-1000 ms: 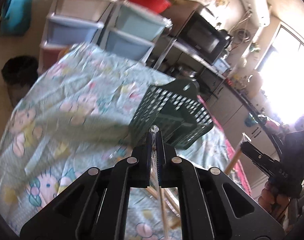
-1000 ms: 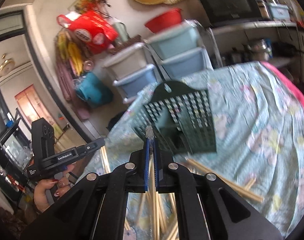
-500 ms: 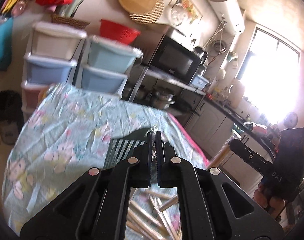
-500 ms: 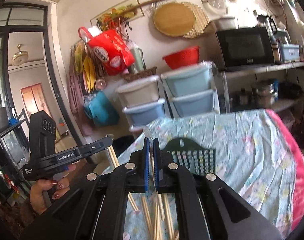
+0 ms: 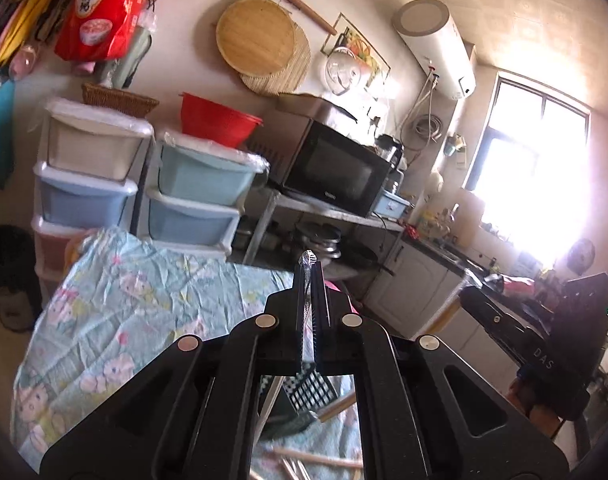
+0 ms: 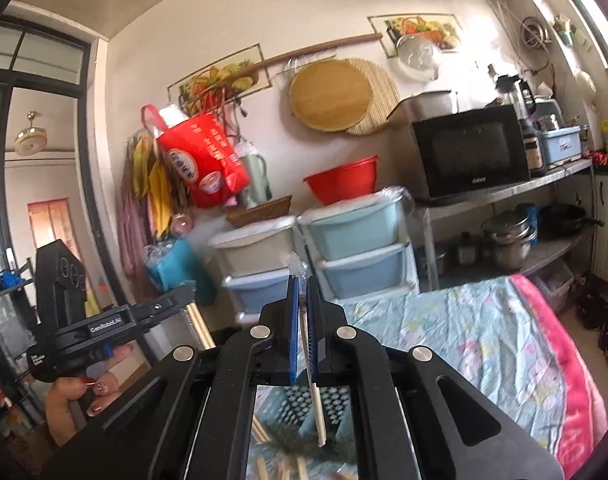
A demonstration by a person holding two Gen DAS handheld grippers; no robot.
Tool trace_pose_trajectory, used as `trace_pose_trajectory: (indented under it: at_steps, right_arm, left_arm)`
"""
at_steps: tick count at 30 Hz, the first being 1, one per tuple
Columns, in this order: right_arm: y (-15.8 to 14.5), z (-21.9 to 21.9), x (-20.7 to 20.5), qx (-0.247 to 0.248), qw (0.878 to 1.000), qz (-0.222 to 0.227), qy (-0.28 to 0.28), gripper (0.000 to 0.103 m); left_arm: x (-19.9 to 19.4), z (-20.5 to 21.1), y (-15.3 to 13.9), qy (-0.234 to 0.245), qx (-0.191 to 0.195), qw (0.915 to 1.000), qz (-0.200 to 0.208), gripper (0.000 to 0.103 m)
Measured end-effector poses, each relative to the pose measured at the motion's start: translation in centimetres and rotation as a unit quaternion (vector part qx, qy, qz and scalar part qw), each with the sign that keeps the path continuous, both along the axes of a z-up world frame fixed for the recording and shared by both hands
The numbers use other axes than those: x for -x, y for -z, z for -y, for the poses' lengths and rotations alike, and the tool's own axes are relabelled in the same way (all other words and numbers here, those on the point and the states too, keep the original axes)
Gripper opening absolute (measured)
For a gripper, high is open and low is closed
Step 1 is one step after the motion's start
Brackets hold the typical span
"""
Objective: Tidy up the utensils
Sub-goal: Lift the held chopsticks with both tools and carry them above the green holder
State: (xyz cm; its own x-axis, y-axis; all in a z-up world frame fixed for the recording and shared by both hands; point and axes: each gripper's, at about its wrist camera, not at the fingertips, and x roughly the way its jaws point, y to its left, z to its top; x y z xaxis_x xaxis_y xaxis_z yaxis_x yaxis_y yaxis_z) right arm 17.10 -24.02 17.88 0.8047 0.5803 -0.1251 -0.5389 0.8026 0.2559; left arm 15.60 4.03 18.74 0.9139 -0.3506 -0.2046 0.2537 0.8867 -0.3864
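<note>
My left gripper (image 5: 309, 280) is shut on a pale wooden chopstick (image 5: 268, 402) in a clear wrapper; the wrapper tip pokes out above the fingers and the stick hangs below them. My right gripper (image 6: 302, 286) is likewise shut on a chopstick (image 6: 317, 412) that hangs down. Both are raised above the dark green slotted basket (image 5: 309, 390) (image 6: 333, 406), which shows only through the gaps under the jaws. Each gripper appears in the other's view: the right gripper (image 5: 469, 300) with its stick, the left gripper (image 6: 184, 292) in a person's hand. Several loose chopsticks (image 5: 319, 459) (image 6: 262, 466) lie on the cloth.
The table wears a light blue flowered cloth (image 5: 116, 312) with a pink edge (image 6: 563, 360). Behind it stand stacked plastic drawers (image 5: 192, 196), a red bowl (image 5: 218, 122), a microwave (image 5: 335, 168) on a metal shelf with pots, and a bright window (image 5: 531, 176).
Both grippers have risen and tipped up with their chopsticks. The basket and cloth have slid down under the jaws, and the kitchen wall now fills both views.
</note>
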Motion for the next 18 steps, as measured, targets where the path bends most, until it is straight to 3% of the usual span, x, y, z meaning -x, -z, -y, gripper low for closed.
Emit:
trace_pose_trajectory:
  at_steps: [8,18]
  right_arm:
    - [0.6,1.1,-2.9,-0.007,1.000,-0.005,0.028,0.004]
    - [3.7,1.3,-5.5,-0.028,0.998,-0.035,0.042,0.004]
  left_arm:
    - [-2.6,-0.1,-0.8,-0.034,-0.011,0.9990,0.026,0.002]
    - [-5.5,-0.1,3.4,-0.046,-0.025,0.9986,-0.003,0.002]
